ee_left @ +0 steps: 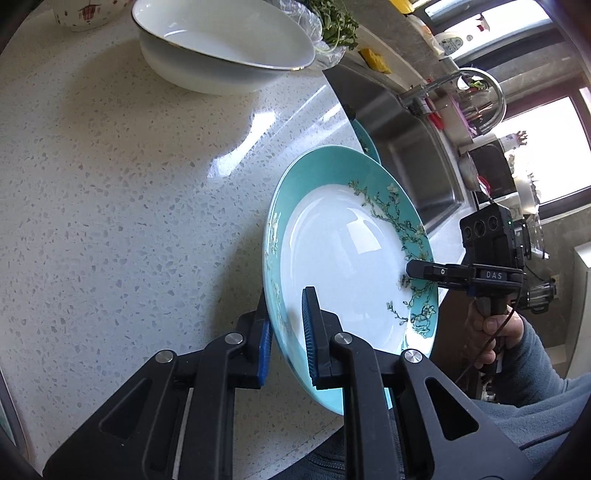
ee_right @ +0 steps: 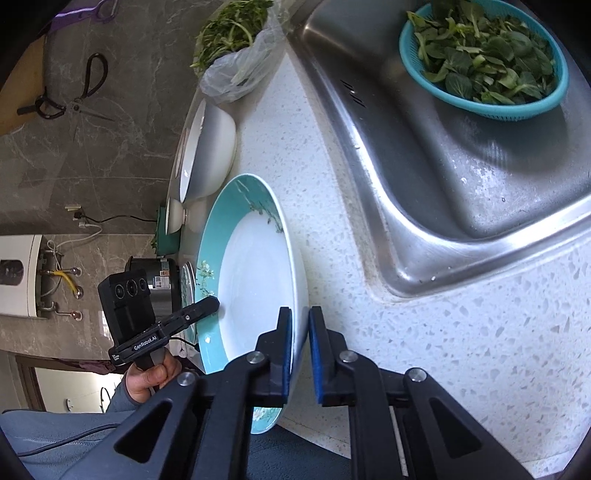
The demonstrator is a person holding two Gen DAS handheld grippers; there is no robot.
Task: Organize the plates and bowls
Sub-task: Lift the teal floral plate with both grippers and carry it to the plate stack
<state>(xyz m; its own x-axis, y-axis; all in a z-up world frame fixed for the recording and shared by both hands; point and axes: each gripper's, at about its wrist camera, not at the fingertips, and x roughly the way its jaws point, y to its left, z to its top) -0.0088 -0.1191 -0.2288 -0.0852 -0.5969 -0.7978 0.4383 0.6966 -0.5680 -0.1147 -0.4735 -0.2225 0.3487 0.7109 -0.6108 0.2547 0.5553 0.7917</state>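
A teal-rimmed plate with a white centre and blossom pattern (ee_left: 343,258) is held over the speckled counter near its front edge; it also shows in the right wrist view (ee_right: 255,280). My left gripper (ee_left: 286,325) is shut on its near rim. My right gripper (ee_right: 300,354) is shut on the opposite rim; its finger shows in the left wrist view (ee_left: 424,269). A second teal plate (ee_left: 365,142) peeks out behind the first. A stack of white gold-rimmed bowls (ee_left: 221,48) stands at the back of the counter, also seen in the right wrist view (ee_right: 207,151).
A steel sink (ee_right: 461,166) holds a teal colander of greens (ee_right: 484,55). A bag of herbs (ee_right: 236,48) lies beside the bowls. A faucet (ee_left: 476,85) stands over the sink. A small patterned bowl (ee_left: 85,13) sits at the counter's far corner.
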